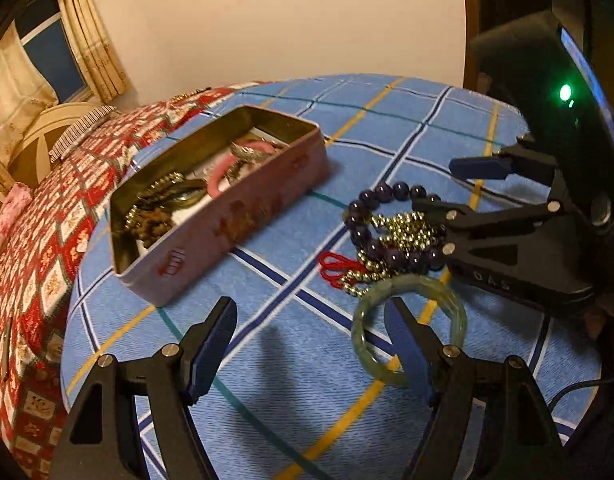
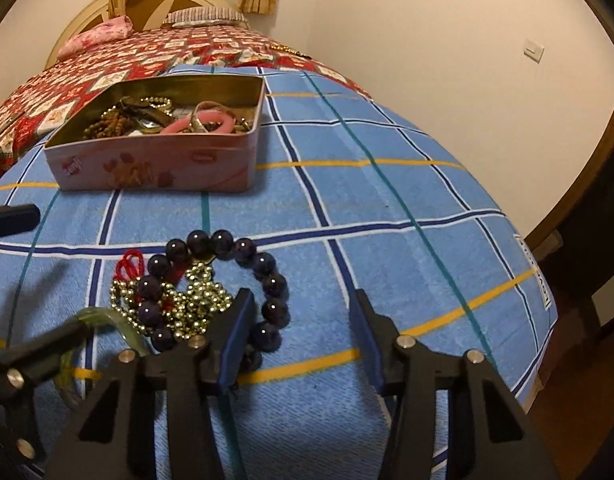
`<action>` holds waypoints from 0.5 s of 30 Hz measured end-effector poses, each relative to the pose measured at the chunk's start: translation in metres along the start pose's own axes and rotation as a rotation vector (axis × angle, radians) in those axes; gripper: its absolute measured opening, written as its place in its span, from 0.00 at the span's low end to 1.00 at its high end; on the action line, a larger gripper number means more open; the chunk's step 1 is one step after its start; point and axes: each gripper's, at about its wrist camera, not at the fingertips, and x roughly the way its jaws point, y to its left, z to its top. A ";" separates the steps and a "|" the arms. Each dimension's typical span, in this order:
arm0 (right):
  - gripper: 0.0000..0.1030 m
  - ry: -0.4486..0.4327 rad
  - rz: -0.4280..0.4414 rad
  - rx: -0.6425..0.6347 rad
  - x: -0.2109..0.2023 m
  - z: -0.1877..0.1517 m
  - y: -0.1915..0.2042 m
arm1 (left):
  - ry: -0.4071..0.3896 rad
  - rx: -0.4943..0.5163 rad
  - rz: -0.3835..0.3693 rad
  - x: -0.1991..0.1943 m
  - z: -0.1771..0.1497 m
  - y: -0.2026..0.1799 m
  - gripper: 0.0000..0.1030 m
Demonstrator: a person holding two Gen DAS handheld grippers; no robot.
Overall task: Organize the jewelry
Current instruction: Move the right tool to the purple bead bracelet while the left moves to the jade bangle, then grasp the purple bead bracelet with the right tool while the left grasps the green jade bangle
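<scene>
Nearest the left wrist camera, the left gripper (image 1: 311,340) has its jaws spread wide, and its right finger lies inside the green bangle (image 1: 411,320) without pinching it. The bangle lies flat on the blue checked blanket (image 1: 347,140) of the bed. At about 12 o'clock from the bangle, touching it, is a heap of gold bead chain (image 1: 395,236) with a red cord (image 1: 335,266), ringed by the dark purple bead bracelet (image 2: 267,280). The right gripper (image 2: 303,340) has its jaws half spread; its left finger lies inside this bracelet, gripping nothing. At 10 o'clock, well apart, stands the open pink tin (image 1: 235,216), already holding a pink bangle (image 1: 227,164) and more beads.
</scene>
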 end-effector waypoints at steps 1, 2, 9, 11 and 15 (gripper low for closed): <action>0.49 0.000 0.001 0.000 0.000 0.000 0.000 | 0.008 0.001 -0.005 0.002 0.000 -0.001 0.74; 0.47 0.001 0.004 0.003 0.000 0.000 -0.001 | 0.019 0.002 -0.009 0.006 -0.002 -0.002 0.72; 0.30 -0.002 0.025 -0.026 0.001 -0.002 0.004 | 0.049 0.013 -0.032 0.009 -0.003 -0.003 0.34; 0.24 -0.004 0.018 -0.047 0.000 -0.002 0.008 | 0.050 0.014 -0.018 0.009 -0.004 0.001 0.23; 0.17 -0.003 0.033 -0.048 0.001 -0.001 0.009 | 0.055 -0.015 -0.034 0.011 -0.006 0.013 0.09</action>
